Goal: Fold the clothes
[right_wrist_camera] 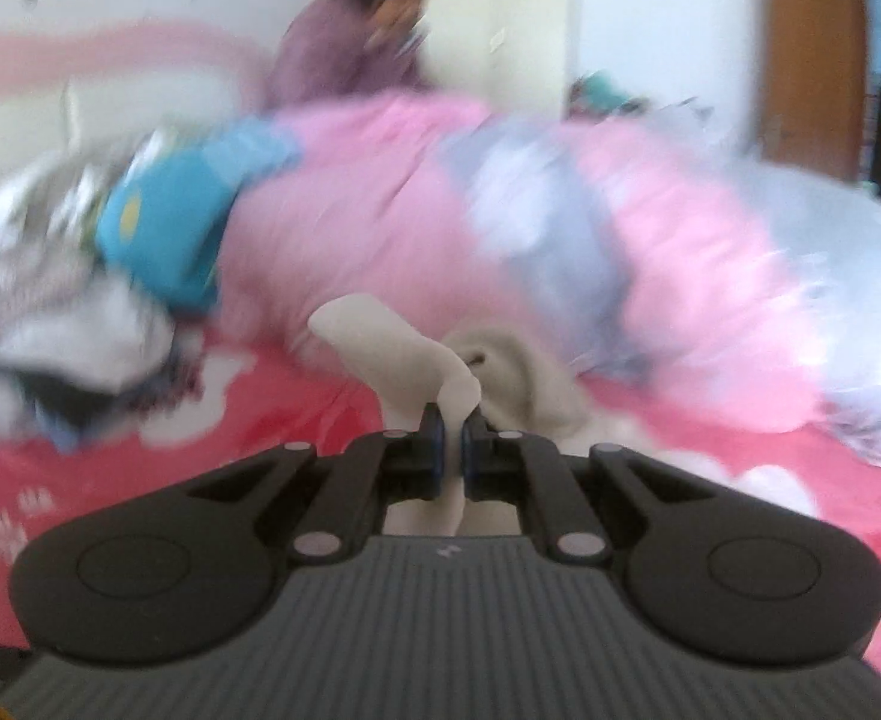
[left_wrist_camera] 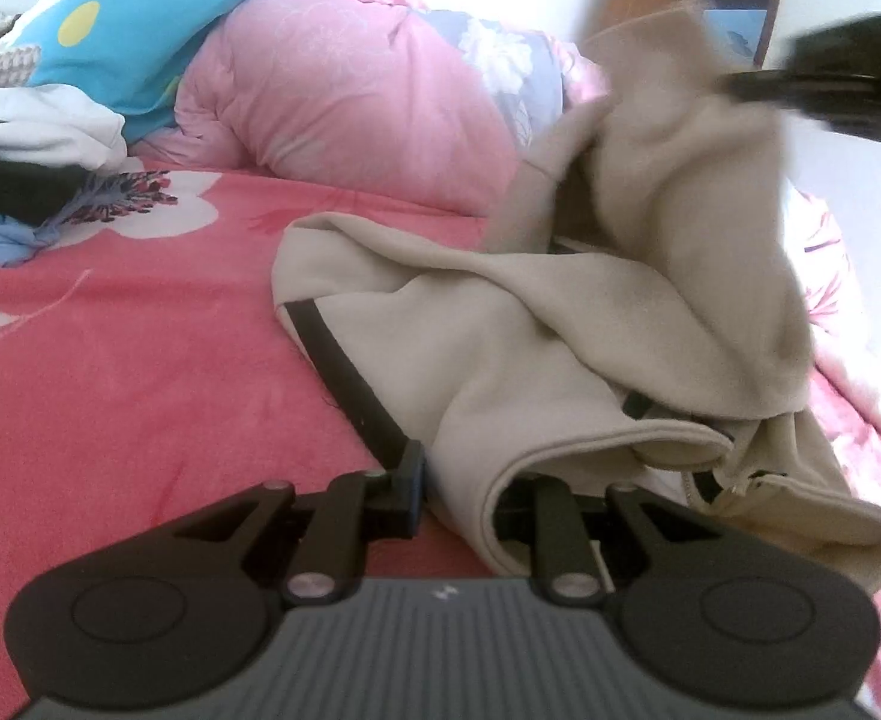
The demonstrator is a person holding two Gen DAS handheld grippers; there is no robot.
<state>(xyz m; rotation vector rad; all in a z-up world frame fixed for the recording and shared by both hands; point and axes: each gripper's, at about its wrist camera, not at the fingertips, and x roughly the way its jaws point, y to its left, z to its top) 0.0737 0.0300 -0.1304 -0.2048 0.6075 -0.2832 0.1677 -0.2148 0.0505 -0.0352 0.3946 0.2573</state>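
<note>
A beige garment [left_wrist_camera: 560, 324] with a black stripe [left_wrist_camera: 350, 384] lies crumpled on the red flowered bed sheet [left_wrist_camera: 140, 360]. My left gripper [left_wrist_camera: 458, 480] sits low at its near hem. The left finger [left_wrist_camera: 407, 480] presses against the cloth from outside, while the right finger is hidden inside the hem opening, so a fold lies pinched between them. My right gripper [right_wrist_camera: 452, 444] is shut on a bunch of the same beige garment [right_wrist_camera: 392, 348]. In the left wrist view the right gripper [left_wrist_camera: 740, 84] shows as a dark blur, holding the far end of the garment raised off the bed.
A rolled pink and lilac quilt [left_wrist_camera: 350, 96] runs across the bed behind the garment. A blue cushion [left_wrist_camera: 134, 42] and a heap of white and dark clothes [left_wrist_camera: 26, 144] lie far left. A person in purple [right_wrist_camera: 350, 48] sits behind the quilt. A wooden door [right_wrist_camera: 812, 60] stands at right.
</note>
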